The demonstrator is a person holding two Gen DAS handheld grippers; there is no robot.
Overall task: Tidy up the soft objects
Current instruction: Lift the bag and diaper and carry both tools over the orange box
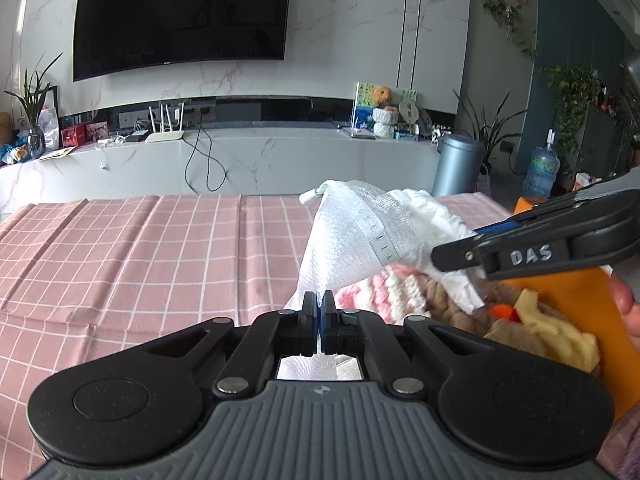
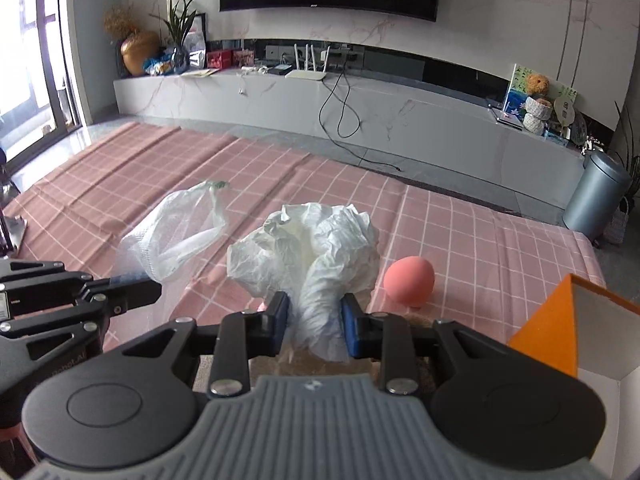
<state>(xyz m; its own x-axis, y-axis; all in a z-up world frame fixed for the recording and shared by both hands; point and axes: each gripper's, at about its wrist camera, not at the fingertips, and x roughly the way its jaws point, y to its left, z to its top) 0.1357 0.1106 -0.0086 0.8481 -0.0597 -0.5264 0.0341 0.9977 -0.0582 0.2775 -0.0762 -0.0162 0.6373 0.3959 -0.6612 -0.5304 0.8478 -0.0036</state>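
My left gripper (image 1: 319, 306) is shut on a white mesh bag (image 1: 352, 236), which also shows in the right wrist view (image 2: 168, 236) held up above the pink checked cloth (image 1: 140, 256). My right gripper (image 2: 313, 316) is shut on a crumpled white cloth (image 2: 312, 248), and in the left wrist view this gripper (image 1: 452, 258) reaches in from the right with the white cloth (image 1: 436, 212). Below it lie a pink-and-white knitted item (image 1: 384, 292), a brown plush piece (image 1: 448, 308) and a yellow cloth (image 1: 560, 332) by an orange box (image 1: 580, 300).
A pink soft ball (image 2: 409, 280) lies on the checked cloth (image 2: 480, 232) right of the white cloth. The orange box (image 2: 552, 324) stands at the right edge. Beyond the table are a marble TV bench (image 2: 360, 108), a TV and a grey bin (image 2: 596, 196).
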